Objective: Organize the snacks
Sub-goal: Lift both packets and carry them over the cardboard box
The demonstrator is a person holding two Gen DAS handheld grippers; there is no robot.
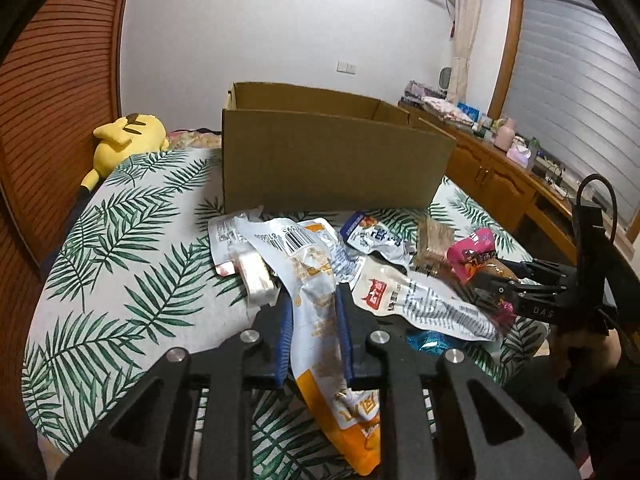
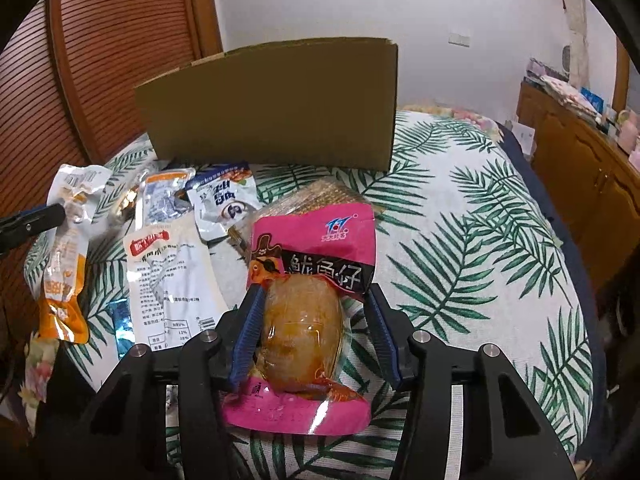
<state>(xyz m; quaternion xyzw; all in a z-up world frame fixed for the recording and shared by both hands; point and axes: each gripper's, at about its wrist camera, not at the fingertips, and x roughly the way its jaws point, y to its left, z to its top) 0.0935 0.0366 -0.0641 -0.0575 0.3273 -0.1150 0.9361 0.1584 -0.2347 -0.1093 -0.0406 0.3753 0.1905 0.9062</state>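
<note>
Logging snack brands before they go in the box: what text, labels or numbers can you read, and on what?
"鱿鱼仔": black band on the pink packet in the right gripper.
"DAS": body of the right gripper, seen from the left wrist view.
Barcode digits: on the orange-and-white pouch in the left gripper, too distorted to read.
White nutrition-table packet: print too small.
Blue-and-white packet: blurred.

- plain brown open-topped cardboard box (image 1: 332, 160), unprinted
- white fabric bedspread (image 2: 480, 240) with green palm-leaf print
- orange-and-white crinkled foil snack pouch (image 1: 320, 320), black barcode on white end
- magenta plastic snack packet (image 2: 316, 312), black label band with white characters, clear window showing amber-brown contents
- white flat snack sachet (image 2: 172, 280), red label, small black text
- white-and-blue small foil packet (image 2: 224, 204)
- yellow plush toy (image 1: 128, 136), black-tipped ear
- black gripper fingers (image 2: 250, 336) with blue pads
</note>
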